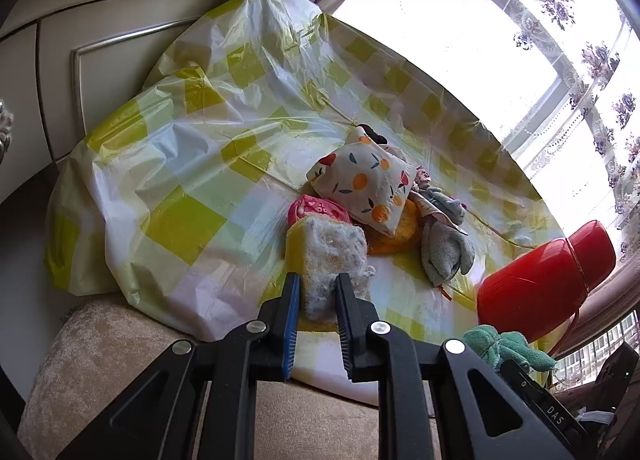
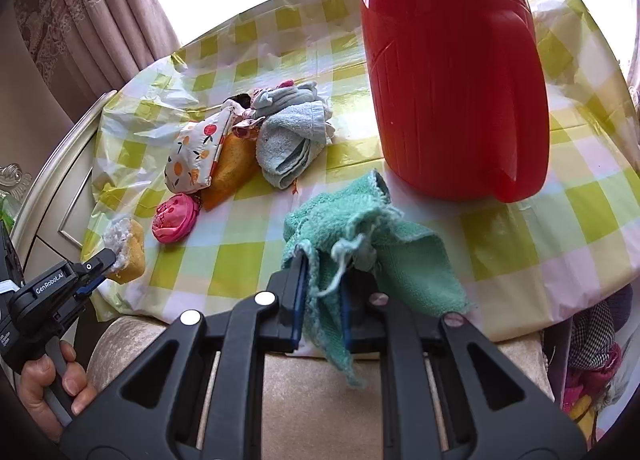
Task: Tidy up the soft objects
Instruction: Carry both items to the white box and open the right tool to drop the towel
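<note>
"GenRobot.AI" on left tool [image 2: 110,260]

- I see a table [image 1: 168,195] under a crinkled yellow-green checked plastic cover.
- Behind it stands a cream panelled cabinet [image 1: 100,55].
- A bright window [image 1: 448,59] floods the room with daylight, framed by taupe curtains [image 2: 80,15] and floral lace.
- A beige upholstered seat [image 1: 100,348] sits nearest me.

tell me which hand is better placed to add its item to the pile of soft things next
Left, probably. The left gripper holds the sponge right beside the pile, near the pink pouch. The right gripper holds the green cloth farther off, by the red jug.
</note>
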A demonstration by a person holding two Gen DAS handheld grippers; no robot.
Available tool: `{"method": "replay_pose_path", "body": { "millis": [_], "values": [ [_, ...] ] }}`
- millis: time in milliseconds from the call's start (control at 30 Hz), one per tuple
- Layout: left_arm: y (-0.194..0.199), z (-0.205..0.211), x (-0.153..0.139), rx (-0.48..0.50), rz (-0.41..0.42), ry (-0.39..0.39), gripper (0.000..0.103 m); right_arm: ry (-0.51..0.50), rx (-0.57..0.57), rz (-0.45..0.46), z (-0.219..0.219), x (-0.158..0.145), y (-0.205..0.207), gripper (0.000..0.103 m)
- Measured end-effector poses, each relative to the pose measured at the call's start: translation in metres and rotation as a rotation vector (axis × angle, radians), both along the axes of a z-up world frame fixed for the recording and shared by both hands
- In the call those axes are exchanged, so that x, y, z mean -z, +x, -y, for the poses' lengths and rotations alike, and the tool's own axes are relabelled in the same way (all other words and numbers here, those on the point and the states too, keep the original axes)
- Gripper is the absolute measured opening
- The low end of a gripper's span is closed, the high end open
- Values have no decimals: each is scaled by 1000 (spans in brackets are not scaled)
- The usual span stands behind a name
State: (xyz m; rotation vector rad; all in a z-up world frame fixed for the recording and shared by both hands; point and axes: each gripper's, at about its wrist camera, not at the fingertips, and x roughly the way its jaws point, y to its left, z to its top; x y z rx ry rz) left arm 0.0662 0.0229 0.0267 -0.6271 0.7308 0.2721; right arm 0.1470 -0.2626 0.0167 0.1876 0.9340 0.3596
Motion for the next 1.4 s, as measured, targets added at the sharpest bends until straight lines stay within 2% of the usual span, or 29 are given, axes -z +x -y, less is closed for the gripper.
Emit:
{"method": "replay_pose_path", "body": {
  "millis": [400,600,1033,1200,1400],
  "values": [
    [-1,48,-10,126,20,3,18,50,46,19,43,-15,-22,16],
    [4,71,-12,179,21,9,18,61,111,46,87,-28,-37,16],
    [18,150,-23,354,40,8,18,15,397,56,231,-44,-76,16],
    [23,185,-25,429,42,9,18,-30,508,26,284,-40,-99,16],
    [25,216,-28,497,44,15,18,-58,669,-54,337,-20,-129,16]
  ]
}}
